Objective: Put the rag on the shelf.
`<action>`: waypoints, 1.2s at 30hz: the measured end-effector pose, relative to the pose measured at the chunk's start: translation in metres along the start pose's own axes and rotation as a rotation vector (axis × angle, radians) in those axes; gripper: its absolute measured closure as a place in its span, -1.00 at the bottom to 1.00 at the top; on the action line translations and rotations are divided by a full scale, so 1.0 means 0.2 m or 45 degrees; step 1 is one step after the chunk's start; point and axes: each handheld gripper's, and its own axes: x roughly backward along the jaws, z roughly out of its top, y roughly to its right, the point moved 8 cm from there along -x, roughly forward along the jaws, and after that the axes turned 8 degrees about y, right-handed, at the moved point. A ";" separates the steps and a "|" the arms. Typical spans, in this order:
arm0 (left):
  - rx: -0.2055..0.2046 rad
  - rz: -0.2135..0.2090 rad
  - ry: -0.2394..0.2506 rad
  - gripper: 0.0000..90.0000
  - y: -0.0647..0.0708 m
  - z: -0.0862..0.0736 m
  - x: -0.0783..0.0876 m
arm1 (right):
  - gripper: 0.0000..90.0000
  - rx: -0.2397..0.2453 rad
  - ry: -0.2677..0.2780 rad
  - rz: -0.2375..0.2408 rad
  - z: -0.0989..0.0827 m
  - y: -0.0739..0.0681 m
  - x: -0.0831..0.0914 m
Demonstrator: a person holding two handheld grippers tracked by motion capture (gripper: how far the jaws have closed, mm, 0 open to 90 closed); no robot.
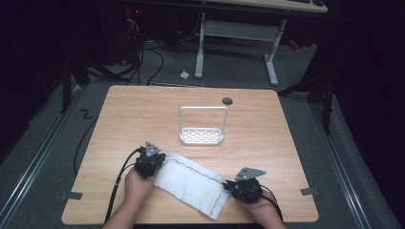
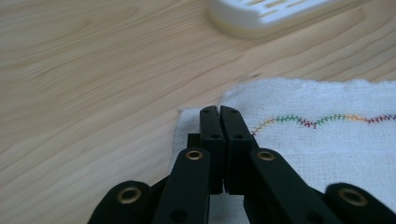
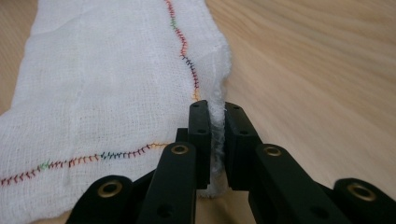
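While the white cloth [image 1: 191,183] lies flat on the wooden bench [image 1: 267,138], a gripper sits at each end of it. The cloth is thin and woven, like gauze, with a wavy line of colored stitches near its edge. It is a long shape, lying slanted just in front of the white rack [image 1: 202,135].

The left gripper [image 2: 219,111] sits at the cloth's end nearest the rack. Its black jaws are pressed together on top of the cloth corner. I cannot tell if any cloth is caught between them.

The right gripper [image 3: 218,109] is at the cloth's other end, farther from the rack. Its jaws are clamped on a bunched-up fold of the cloth edge, which pokes up fuzzy between them.

The rack has a flat base with little holes and a tall thin hoop handle. Beyond it is a small dark round hole [image 1: 227,100] in the bench.
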 end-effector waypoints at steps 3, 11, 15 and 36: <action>-0.057 -0.042 -0.003 0.97 0.11 0.07 -0.11 | 0.84 -0.035 0.000 -0.001 -0.08 -0.01 0.10; 0.035 0.021 0.154 0.52 0.08 0.16 0.00 | 0.34 -0.080 0.087 -0.010 -0.04 -0.02 0.18; 0.114 -0.088 0.117 0.71 0.15 0.06 0.17 | 0.49 -0.098 0.132 -0.019 0.05 0.04 0.16; 0.061 -0.220 0.007 0.66 0.30 -0.04 0.10 | 0.57 -0.043 0.042 0.044 0.02 -0.11 0.03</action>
